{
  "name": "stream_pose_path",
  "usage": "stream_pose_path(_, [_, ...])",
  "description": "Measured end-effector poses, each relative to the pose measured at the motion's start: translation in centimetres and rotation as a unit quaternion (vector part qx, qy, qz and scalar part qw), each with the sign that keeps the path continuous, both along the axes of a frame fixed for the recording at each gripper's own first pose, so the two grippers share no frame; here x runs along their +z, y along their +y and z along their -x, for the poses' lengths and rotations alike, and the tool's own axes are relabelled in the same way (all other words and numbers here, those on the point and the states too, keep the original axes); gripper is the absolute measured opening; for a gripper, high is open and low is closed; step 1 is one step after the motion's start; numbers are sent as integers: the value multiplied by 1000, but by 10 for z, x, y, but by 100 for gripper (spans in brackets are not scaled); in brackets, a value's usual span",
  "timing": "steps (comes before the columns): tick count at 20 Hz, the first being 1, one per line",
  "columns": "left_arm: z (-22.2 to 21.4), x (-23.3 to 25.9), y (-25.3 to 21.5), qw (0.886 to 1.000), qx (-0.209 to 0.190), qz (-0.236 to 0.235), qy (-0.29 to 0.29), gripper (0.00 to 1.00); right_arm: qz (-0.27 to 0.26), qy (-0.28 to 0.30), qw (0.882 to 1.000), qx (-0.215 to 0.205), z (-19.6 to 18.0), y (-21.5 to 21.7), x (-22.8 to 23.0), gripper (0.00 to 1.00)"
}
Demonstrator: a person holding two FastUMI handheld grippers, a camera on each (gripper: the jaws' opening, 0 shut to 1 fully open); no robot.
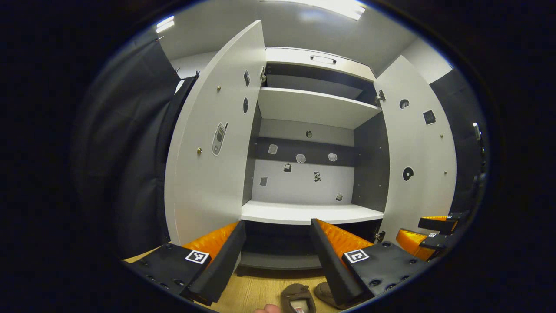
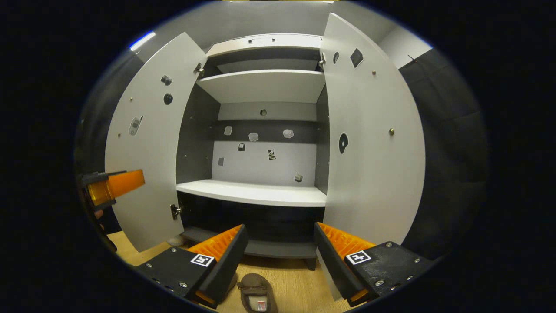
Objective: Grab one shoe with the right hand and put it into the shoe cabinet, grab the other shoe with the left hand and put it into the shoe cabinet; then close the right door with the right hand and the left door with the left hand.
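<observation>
Two brown shoes lie on the wooden floor (image 1: 256,295) in front of the shoe cabinet (image 1: 312,213): in the left gripper view one shoe (image 1: 297,298) sits between the fingers of the left gripper (image 1: 276,252), and the second shoe (image 1: 323,290) is partly hidden behind that gripper's right finger. In the right gripper view a single shoe (image 2: 258,293) lies between the spread fingers of the right gripper (image 2: 278,256). Both grippers stand wide apart, holding nothing. The cabinet's left door (image 1: 208,148) and right door (image 1: 419,148) are swung fully out, leaving a broad gap to the white middle shelf (image 1: 310,212) and the dark lower bay. Small stickers dot the doors and back wall; none can be read. The insole tag is too small to read.
</observation>
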State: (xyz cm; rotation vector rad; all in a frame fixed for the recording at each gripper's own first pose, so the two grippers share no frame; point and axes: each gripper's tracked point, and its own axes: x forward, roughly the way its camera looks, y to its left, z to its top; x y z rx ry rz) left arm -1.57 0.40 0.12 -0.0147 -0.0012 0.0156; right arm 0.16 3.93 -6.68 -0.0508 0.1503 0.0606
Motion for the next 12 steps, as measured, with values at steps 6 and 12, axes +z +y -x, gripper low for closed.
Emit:
stream_pose_path(6, [4, -8, 1, 1000, 6, -4, 4, 97, 37, 108, 993, 13, -1, 4, -101, 95])
stream_pose_path(12, [5, -11, 3, 1000, 12, -2, 8, 96, 83, 230, 969, 39, 30, 5, -215, 95])
